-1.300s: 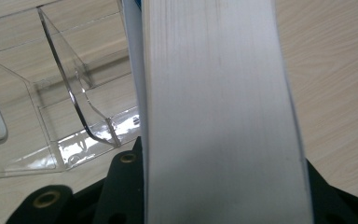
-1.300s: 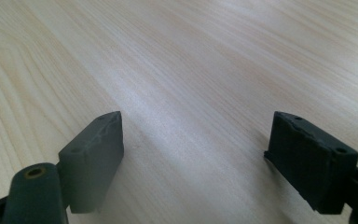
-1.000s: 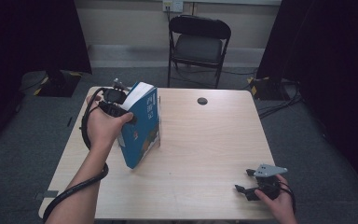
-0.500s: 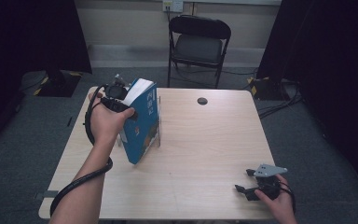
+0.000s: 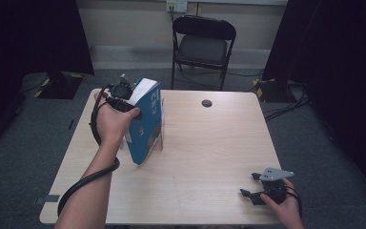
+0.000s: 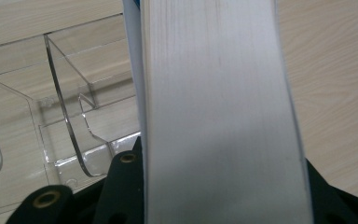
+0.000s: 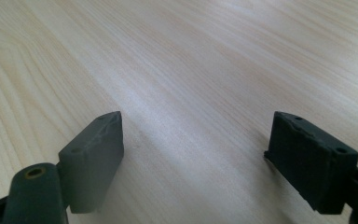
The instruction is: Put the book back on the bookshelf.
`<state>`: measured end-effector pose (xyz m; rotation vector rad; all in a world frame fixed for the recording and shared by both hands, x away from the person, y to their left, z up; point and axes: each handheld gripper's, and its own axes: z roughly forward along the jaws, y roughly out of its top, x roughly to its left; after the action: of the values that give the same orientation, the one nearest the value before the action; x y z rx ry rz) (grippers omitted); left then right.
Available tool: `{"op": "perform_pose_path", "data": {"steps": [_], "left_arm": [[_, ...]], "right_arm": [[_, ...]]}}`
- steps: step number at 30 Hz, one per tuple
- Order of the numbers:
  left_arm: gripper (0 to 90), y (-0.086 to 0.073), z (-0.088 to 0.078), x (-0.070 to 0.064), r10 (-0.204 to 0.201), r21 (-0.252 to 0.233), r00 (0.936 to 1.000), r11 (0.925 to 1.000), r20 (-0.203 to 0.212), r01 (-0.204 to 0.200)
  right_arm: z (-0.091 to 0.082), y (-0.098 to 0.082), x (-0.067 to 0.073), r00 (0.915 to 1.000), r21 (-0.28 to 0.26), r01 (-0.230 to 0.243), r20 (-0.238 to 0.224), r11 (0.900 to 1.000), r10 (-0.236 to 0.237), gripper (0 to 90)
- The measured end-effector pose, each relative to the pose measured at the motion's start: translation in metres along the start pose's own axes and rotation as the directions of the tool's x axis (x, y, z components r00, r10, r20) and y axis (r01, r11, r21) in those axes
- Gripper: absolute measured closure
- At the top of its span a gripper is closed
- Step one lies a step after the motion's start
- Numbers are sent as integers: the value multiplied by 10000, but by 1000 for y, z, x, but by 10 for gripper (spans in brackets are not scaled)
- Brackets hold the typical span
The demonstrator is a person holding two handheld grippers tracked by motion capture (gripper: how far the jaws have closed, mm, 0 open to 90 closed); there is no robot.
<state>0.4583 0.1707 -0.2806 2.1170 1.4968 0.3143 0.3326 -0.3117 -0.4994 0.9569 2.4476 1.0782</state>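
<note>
High view: blue book (image 5: 145, 124) is held clamped by its top edge in the left gripper (image 5: 124, 98), long axis tilted, lower corner at the table (image 5: 209, 157). Clear acrylic stand (image 5: 160, 125) lies just beside it. Right gripper (image 5: 259, 191) rests well apart, jaws wide and empty.

High view: fixed above the person's edge of the table (image 5: 209, 143), facing forward and down, far enough to take in the whole top and the folding chair (image 5: 202, 40) at 12 o'clock.

Left gripper view: rides the left claw (image 5: 124, 93), pressed close against the page edge of a book (image 6: 219, 112), clear stand (image 6: 74, 121) at 9 o'clock.

Right gripper view: rides the right claw (image 7: 193, 158), low and close over bare wood.

Shared: table top in all three; book and stand in two.
</note>
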Motion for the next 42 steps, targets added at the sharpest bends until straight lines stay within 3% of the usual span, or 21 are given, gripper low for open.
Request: {"op": "perform_pose_path", "data": {"steps": [12, 17, 22, 33, 39, 42], "left_arm": [[621, -10, 13, 0, -172, -304, 9995, 9994, -281, 163], [619, -16, 13, 0, -107, -388, 9994, 9992, -318, 95], [616, -21, 12, -2, -302, -476, 9986, 9985, -425, 282], [604, -17, 11, -4, -97, -77, 9986, 9999, -523, 93], [565, -10, 8, -6, 53, -177, 9982, 9998, -603, -64], [550, -7, 10, -7, 236, 304, 9981, 9993, -563, -219]], "right_arm": [[0, 0, 0, 10000, -2, -9, -12, 10000, 9, 177], [0, 0, 0, 10000, -9, -4, -4, 10000, 4, 176], [0, 0, 0, 10000, -5, 17, 11, 10000, -17, 176], [0, 0, -1, 10000, 7, 19, -9, 10000, -19, 176], [1, 1, 0, 10000, 19, -28, -12, 10000, 28, 176], [1, 1, 0, 10000, 17, -28, -13, 10000, 28, 176]]}}
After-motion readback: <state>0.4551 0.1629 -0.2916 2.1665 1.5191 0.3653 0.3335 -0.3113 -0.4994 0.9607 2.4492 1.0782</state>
